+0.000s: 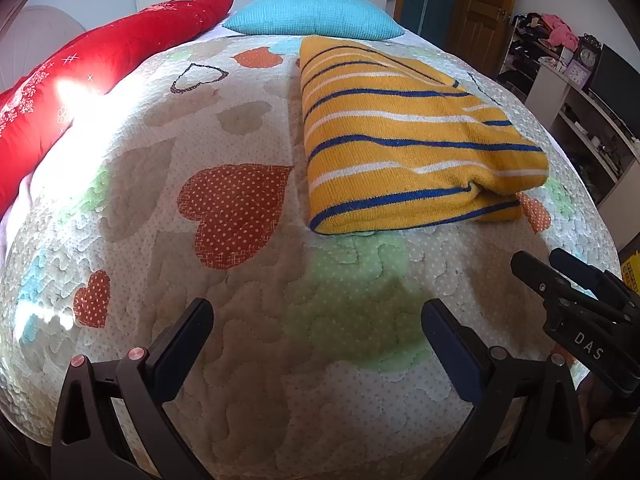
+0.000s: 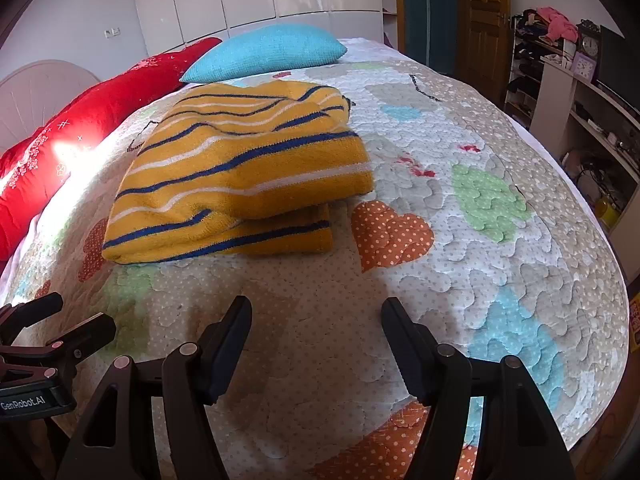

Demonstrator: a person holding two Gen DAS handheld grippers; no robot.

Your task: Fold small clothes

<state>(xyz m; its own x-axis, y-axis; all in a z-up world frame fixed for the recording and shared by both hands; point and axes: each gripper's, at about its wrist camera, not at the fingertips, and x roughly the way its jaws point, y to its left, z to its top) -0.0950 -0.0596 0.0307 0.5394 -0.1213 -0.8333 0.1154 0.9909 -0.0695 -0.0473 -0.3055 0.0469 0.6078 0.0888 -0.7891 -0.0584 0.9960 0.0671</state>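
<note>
We see the yellow striped sweater (image 2: pixel 240 168) lying folded on the quilt (image 2: pixel 480 240), mid-bed, just ahead of both grippers and touching neither. It is a knit: soft, floppy and probably light, with enough bulk to hold its stack. It is not slippery and not fragile. The near edge shows doubled layers with a loose lip. If we regrip, we judge the best hold is at a near corner, pinching all the layers together so the fold does not slide apart.

The left gripper (image 1: pixel 316 320) stands wide open with nothing between its fingers, hovering over bare quilt. The right gripper (image 2: pixel 316 320) is also open and empty, its jaws apart over the quilt, short of the sweater's near edge. The fold looks done or close to it.

There are no containers on the bed. A red cushion (image 2: pixel 80 128) and a blue pillow (image 2: pixel 268 52) sit beyond the sweater. Open shelves (image 2: pixel 592 120) at the right hold a clock and clutter too small to identify.
</note>
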